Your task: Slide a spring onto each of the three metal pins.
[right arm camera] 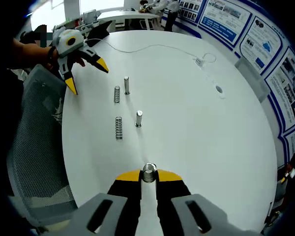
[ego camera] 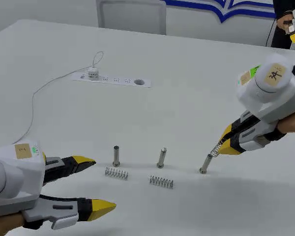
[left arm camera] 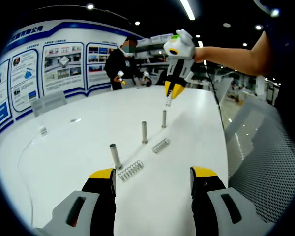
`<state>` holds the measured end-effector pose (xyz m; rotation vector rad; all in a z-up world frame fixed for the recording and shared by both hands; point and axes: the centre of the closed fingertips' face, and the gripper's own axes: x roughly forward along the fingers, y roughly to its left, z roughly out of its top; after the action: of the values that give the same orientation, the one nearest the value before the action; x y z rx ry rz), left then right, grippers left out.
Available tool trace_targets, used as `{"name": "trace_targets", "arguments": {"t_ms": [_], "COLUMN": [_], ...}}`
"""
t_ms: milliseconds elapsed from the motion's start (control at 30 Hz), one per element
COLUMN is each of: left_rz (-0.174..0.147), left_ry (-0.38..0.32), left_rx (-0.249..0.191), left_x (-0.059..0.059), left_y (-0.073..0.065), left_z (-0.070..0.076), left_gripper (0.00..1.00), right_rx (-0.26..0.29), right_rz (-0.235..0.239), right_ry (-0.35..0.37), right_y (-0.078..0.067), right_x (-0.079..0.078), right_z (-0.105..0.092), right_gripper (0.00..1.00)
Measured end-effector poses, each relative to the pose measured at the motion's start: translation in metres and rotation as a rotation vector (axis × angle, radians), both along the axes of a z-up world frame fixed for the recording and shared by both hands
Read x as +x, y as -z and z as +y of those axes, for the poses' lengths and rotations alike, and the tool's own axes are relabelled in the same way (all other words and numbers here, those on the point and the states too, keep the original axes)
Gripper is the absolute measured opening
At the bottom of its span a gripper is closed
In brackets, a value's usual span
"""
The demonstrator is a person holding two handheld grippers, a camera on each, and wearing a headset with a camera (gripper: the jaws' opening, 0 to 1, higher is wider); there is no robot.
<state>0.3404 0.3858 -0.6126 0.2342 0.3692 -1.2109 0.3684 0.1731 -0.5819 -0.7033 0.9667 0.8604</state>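
Pinching a small coiled wire spring (ego camera: 216, 149) between its pointed yellow tips, the right gripper (ego camera: 226, 146) holds it just beside the top of the right pin (ego camera: 205, 163), which leans slightly. The middle pin (ego camera: 161, 158) and left pin (ego camera: 116, 156), smooth metal cylinders, stand on the matte white table (ego camera: 187, 88). A 2nd spring (ego camera: 116, 172) lies flat just in front of the left pin, a 3rd spring (ego camera: 161, 182) just in front of the middle pin. The left gripper (ego camera: 103, 183) hovers near them, jaws spread wide.

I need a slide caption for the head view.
Right tongs hold a spring near the right pin; two springs lie by the other pins.
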Motion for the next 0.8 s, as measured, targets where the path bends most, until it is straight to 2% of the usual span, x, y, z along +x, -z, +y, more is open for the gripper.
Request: {"name": "trace_targets", "arguments": {"t_ms": [167,800], "left_rz": [0.003,0.008], "left_ry": [-0.003,-0.012], "left_rx": [-0.001,0.002], "left_x": [0.0,0.001], "left_y": [0.002,0.004], "left_z": [0.0,0.003], "left_gripper": [0.62,0.61], "right_rx": [-0.026,-0.041], "right_rz": [0.014,0.068], "right_ry": [-0.004,-0.001], "right_y": [0.008,0.028], "right_x": [0.005,0.009], "right_z": [-0.002,-0.002], "right_gripper": [0.12,0.12]}}
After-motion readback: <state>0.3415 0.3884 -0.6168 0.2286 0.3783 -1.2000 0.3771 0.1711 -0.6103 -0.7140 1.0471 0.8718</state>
